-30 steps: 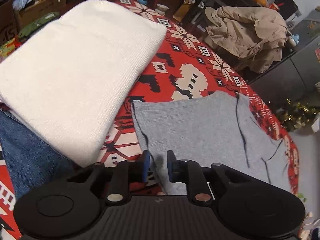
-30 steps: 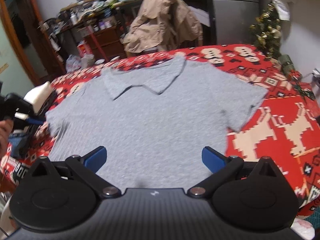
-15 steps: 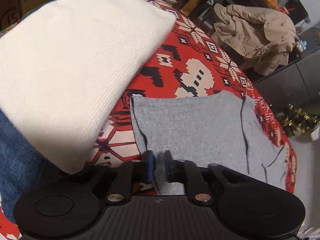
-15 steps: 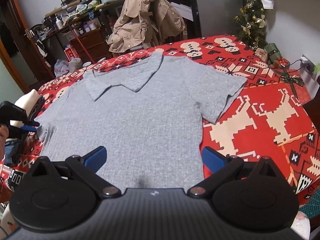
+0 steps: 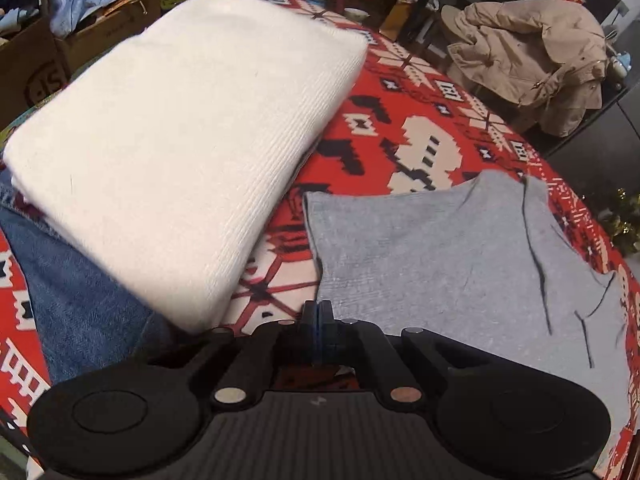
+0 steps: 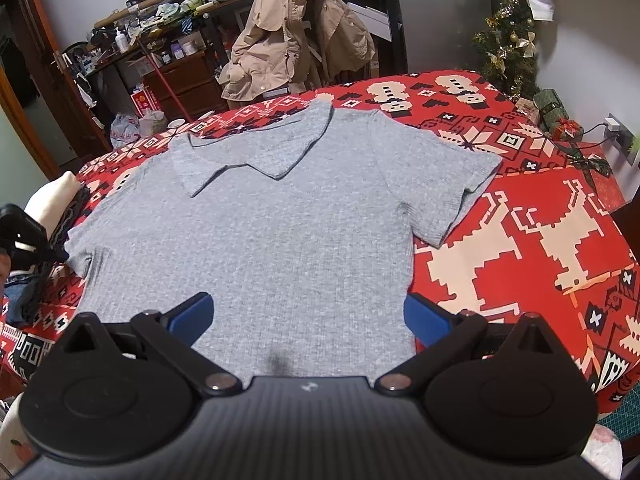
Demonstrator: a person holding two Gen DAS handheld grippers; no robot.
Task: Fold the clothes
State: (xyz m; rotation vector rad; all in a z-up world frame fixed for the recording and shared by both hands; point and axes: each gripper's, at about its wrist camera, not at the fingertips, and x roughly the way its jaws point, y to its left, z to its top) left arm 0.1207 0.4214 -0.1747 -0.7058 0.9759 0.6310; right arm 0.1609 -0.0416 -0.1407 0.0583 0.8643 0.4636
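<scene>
Pinching the near corner of the left sleeve (image 5: 380, 248) of the grey polo shirt (image 6: 280, 240) with the left gripper (image 5: 319, 318): jaws fully together, cloth edge running right up to the tips, so judged clamped on the hem, though the fabric between the pads is too thin to confirm. Holding the right gripper (image 6: 308, 320) spread wide above the lower body of the shirt, one blue pad to each side, gripping nothing.

Recommended for the step in hand, judged to be the first sleeve fold:
- Lift only enough to free the sleeve from the red patterned blanket (image 6: 520, 240); carry it inward across the chest and lay it flat.
- Keep the fold line parallel to the side seam; avoid dragging the whole shirt sideways.
- Bring the right gripper down to steady the body or take the lower hem if the cloth begins to slide.
- Watch for slippage: thin ribbed knit, a small bite at the corner.

Condition of the garment: lying spread flat and face down on the blanket, collar (image 6: 256, 152) turned out at the far end, right sleeve (image 6: 452, 196) extended, slight puckering near the pinched sleeve, otherwise smooth. Not yet folded. Sitting just beside a folded white knit (image 5: 180, 140) stacked on blue jeans (image 5: 72, 288).
</scene>
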